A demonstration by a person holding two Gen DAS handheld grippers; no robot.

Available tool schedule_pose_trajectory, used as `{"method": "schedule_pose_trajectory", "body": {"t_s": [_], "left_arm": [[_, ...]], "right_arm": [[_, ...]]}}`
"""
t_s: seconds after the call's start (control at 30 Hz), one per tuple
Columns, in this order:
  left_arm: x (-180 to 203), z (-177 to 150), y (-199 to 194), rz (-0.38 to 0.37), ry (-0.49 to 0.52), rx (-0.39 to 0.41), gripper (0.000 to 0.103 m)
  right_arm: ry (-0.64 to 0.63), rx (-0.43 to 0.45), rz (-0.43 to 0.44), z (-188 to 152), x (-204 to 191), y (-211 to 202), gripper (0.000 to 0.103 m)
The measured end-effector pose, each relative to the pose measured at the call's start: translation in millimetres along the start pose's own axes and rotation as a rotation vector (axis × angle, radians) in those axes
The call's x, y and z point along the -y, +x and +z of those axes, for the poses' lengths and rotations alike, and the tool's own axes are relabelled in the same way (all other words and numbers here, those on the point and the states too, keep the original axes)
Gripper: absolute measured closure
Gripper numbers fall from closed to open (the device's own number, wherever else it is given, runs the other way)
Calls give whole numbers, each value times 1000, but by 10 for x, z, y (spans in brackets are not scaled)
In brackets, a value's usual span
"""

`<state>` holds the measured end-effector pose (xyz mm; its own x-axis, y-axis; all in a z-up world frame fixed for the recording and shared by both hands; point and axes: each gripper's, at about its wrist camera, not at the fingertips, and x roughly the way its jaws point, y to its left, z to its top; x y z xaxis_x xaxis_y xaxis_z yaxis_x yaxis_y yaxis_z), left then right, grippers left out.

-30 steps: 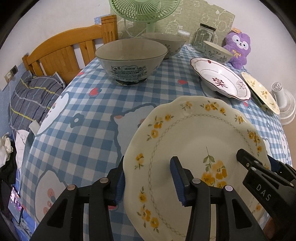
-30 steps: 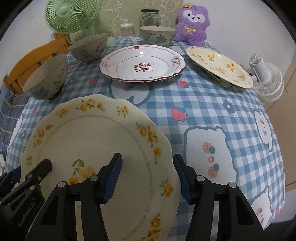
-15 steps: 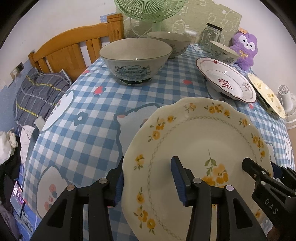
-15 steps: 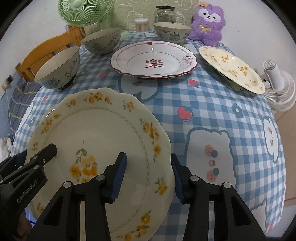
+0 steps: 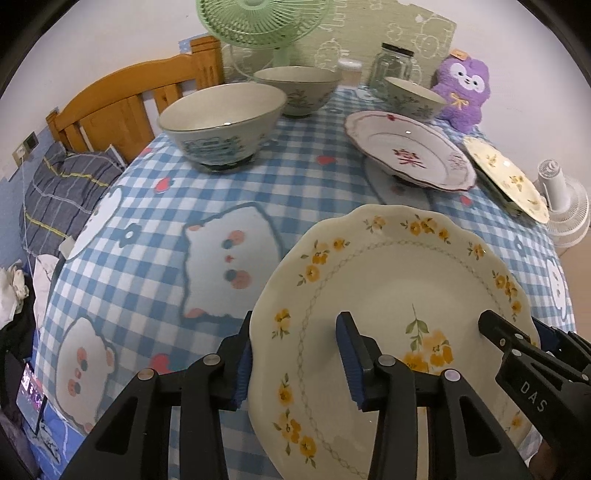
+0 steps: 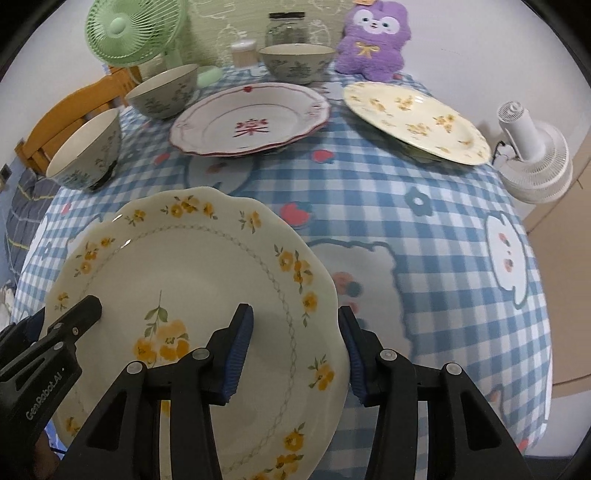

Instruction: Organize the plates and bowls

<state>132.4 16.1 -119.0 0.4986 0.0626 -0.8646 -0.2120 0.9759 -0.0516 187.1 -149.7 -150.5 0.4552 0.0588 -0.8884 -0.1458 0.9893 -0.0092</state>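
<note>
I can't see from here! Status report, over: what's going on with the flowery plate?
Left gripper closing on yellow-flower plate, right gripper straddling opposite rim. Plate lifted over tablecloth. Nothing blocking.

Checked-cloth table (image 5: 229, 184) under bowls (image 5: 225, 122), plates (image 5: 410, 151)

A tabletop with a blue and white checked cloth (image 6: 424, 236) shows cartoon animals, flowers and red strawberries. At the far edge stands a green round plastic fan (image 6: 135, 27). Near it are a clear glass jar with a dark lid (image 6: 287, 24) and a small clear tub of cotton swabs (image 6: 243, 51). A fluffy purple toy animal with a yellow bow (image 6: 373, 35) sits beside them. A small white fan (image 6: 532, 155) lies past the right edge. On the left is a brown wooden bed frame (image 5: 122, 107) with a grey striped blanket (image 5: 62, 188).
</note>
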Motion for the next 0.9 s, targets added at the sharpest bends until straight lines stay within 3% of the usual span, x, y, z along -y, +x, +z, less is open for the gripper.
{"method": "schedule_pose_trajectory", "body": {"t_s": [0.9], "left_arm": [[1202, 16, 98, -66, 86, 12, 61]], "right_arm": [[89, 18, -90, -3, 1234, -73, 54]]}}
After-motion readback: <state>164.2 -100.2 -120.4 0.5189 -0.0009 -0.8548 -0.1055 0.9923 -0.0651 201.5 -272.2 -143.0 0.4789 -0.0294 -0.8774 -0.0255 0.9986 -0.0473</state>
